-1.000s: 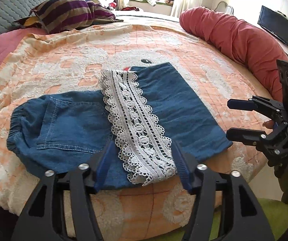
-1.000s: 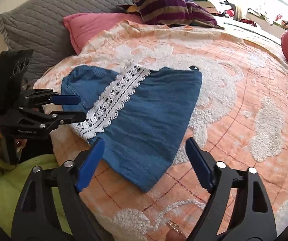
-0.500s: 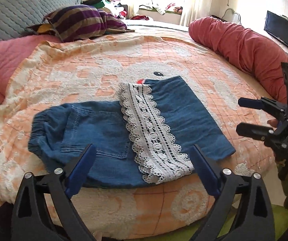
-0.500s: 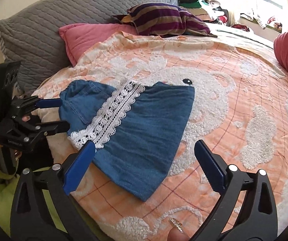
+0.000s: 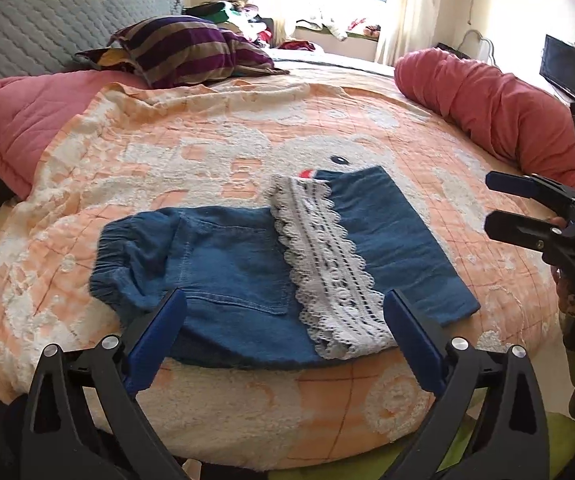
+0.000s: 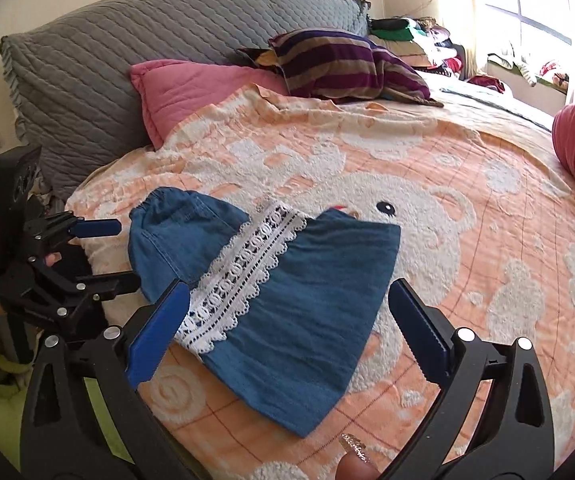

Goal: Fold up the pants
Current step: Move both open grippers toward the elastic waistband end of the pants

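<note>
Blue denim pants (image 5: 239, 276) lie folded near the front edge of the bed, one leg with a white lace hem (image 5: 327, 268) laid across the middle. My left gripper (image 5: 285, 300) hovers just above their near edge; its jaws are opening and grip nothing. The right gripper (image 5: 487, 208) shows at the right, off the cloth. In the right wrist view the pants (image 6: 319, 280) and lace (image 6: 247, 276) lie below my right gripper (image 6: 289, 292), which stands open and holds nothing. The left gripper (image 6: 127, 254) hangs at the pants' left end.
An orange and white bear bedspread (image 5: 247, 140) covers the bed. A striped cushion (image 5: 191, 48), a pink pillow (image 6: 191, 88) and a grey quilted pillow (image 6: 107, 60) lie at the head. A red bolster (image 5: 487, 100) runs along the far right. Green cloth shows below the bed edge.
Both grippers have drawn back and upward from the pants, and their jaws have spread wider. The left gripper has let go of the lace hem. The pants lie still.
</note>
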The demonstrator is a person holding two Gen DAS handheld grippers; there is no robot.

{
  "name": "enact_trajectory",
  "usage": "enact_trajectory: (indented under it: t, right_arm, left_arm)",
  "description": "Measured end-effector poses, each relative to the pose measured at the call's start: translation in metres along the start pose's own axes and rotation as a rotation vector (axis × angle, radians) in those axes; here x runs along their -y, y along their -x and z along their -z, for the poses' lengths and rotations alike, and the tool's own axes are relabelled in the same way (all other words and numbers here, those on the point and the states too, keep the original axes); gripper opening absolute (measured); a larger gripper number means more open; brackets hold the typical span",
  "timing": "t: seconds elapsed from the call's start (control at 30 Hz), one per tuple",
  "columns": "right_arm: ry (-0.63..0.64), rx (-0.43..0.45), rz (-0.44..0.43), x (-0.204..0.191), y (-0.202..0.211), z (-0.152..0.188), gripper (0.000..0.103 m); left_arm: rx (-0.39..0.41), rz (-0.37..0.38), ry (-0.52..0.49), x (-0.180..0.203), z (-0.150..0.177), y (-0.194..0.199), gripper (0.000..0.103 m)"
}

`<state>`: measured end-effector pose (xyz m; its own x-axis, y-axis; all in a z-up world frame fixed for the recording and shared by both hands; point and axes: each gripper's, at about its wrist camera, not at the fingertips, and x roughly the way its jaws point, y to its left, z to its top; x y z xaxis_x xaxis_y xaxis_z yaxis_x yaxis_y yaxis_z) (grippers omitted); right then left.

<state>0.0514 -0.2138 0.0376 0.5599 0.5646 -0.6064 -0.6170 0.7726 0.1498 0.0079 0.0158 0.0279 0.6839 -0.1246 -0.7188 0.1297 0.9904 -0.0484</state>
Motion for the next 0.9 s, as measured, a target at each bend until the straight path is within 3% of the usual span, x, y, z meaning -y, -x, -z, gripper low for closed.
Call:
enact_trajectory:
  t: [0.3,0.57,0.9]
  right_arm:
    - [0.058,0.013,-0.015,-0.019,-0.008,-0.021,0.094]
    - [0.123,-0.003,-0.071,-0.044,-0.030,-0.042,0.094]
    - [0.212,-0.053,-0.168,-0.083,-0.079,-0.076,0.094]
  left_arm:
    - [0.043,-0.054,0.135,-0.050,0.002,0.025,0.098]
    - [0.017,-0.097,0.273,-0.098,0.020,0.030,0.098]
    - [-0.041,-0.010,0.383,-0.123,0.038,0.010,0.098]
